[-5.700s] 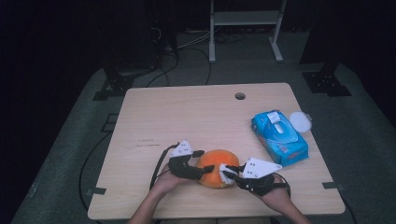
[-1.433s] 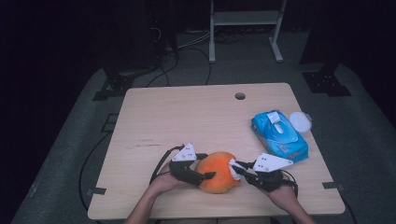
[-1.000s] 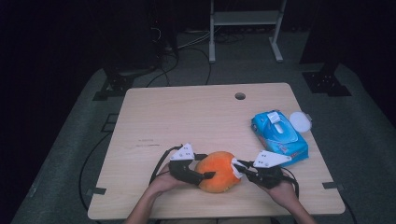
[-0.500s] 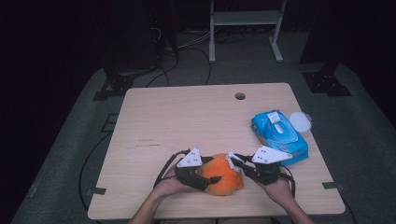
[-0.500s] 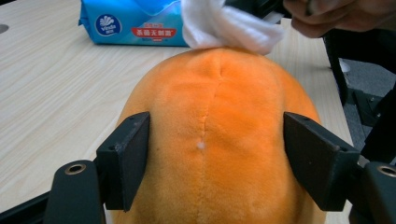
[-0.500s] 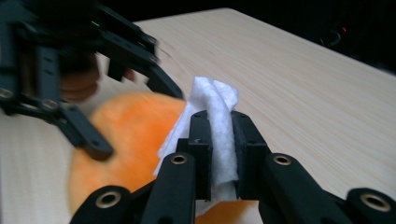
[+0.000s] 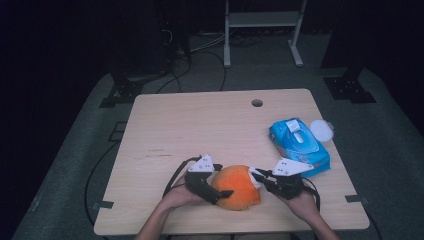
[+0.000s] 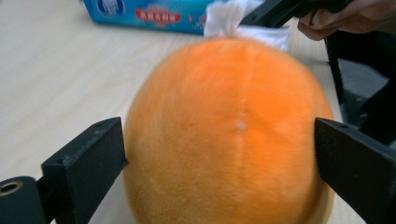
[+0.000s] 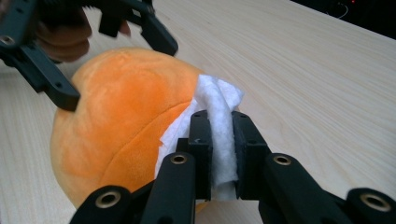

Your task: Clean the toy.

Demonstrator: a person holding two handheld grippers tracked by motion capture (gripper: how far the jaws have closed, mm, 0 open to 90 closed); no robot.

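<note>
Between the two grippers lies one orange plush ball [image 7: 238,187]; the left gripper [image 7: 216,191] has just been opening, its jaws standing wide at both sides of the ball; the right gripper [image 9: 219,135] is clamped on one white wipe [image 9: 218,116] pressed against the ball; beyond the right gripper lies one blue wipe pack [image 7: 299,146], contents hidden.

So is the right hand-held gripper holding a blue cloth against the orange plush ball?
No, the right hand-held gripper is shut on a white wipe, which it presses against the orange plush ball.
</note>
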